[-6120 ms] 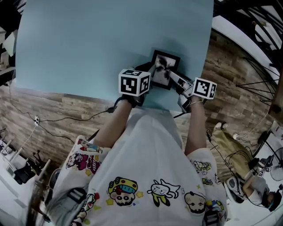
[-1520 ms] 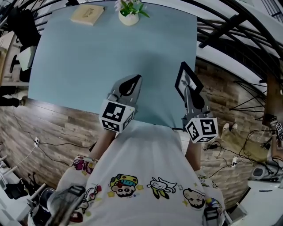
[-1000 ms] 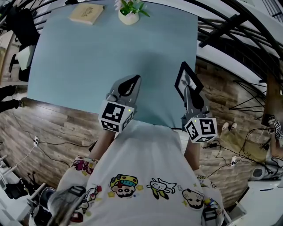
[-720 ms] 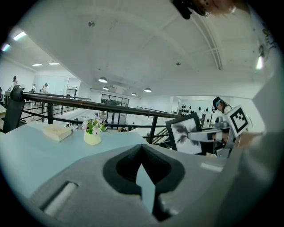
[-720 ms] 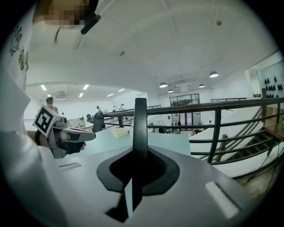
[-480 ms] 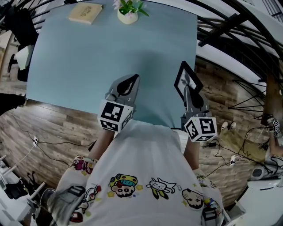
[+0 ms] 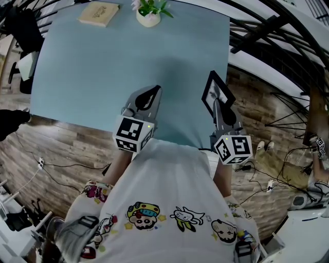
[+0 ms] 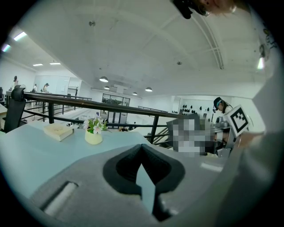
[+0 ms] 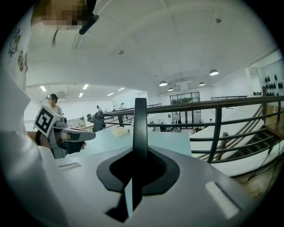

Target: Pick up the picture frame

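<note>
The black picture frame hangs upright above the blue table's near right corner, clear of the surface. My right gripper is shut on its lower edge. In the right gripper view the frame shows edge-on as a thin dark bar rising from between the jaws of the right gripper. My left gripper hovers to the left of it, shut and empty. Its closed jaws show in the left gripper view with nothing between them.
A small potted plant and a tan book sit at the table's far edge, also seen as the plant and book. A black railing and stairs lie beyond the table's right side.
Six seconds ago the frame lay on the table with both grippers at it; now it is lifted in the right gripper. Over the last second nothing has visibly moved.
</note>
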`<act>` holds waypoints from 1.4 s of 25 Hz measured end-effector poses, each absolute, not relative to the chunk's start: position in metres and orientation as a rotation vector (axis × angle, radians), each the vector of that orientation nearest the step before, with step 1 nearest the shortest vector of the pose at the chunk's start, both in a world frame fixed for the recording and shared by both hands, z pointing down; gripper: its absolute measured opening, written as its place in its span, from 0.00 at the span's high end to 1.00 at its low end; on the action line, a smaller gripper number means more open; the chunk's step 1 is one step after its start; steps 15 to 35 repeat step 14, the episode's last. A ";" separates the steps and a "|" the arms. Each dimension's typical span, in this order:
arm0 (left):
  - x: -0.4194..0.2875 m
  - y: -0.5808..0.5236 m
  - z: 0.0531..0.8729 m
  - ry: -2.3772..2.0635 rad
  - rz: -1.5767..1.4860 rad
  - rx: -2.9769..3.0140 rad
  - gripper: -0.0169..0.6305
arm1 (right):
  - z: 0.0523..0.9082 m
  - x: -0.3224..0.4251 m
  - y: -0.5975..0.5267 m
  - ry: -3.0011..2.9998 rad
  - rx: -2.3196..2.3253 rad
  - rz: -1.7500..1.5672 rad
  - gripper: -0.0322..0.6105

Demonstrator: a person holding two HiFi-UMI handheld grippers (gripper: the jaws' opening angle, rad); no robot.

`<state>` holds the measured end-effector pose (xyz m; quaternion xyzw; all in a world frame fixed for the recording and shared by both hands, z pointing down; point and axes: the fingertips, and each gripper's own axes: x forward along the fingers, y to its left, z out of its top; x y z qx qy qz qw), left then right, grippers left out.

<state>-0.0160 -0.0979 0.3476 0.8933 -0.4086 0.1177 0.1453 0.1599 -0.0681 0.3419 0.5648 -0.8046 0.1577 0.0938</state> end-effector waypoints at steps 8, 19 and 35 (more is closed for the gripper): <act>-0.016 -0.099 0.349 -1.177 0.341 2.569 0.98 | 0.343 0.158 -0.069 -2.389 1.671 0.473 0.91; -0.017 -0.100 0.352 -1.177 0.346 2.566 0.98 | 0.347 0.159 -0.071 -2.384 1.672 0.479 0.91; -0.017 -0.100 0.352 -1.177 0.346 2.566 0.98 | 0.347 0.159 -0.071 -2.384 1.672 0.479 0.91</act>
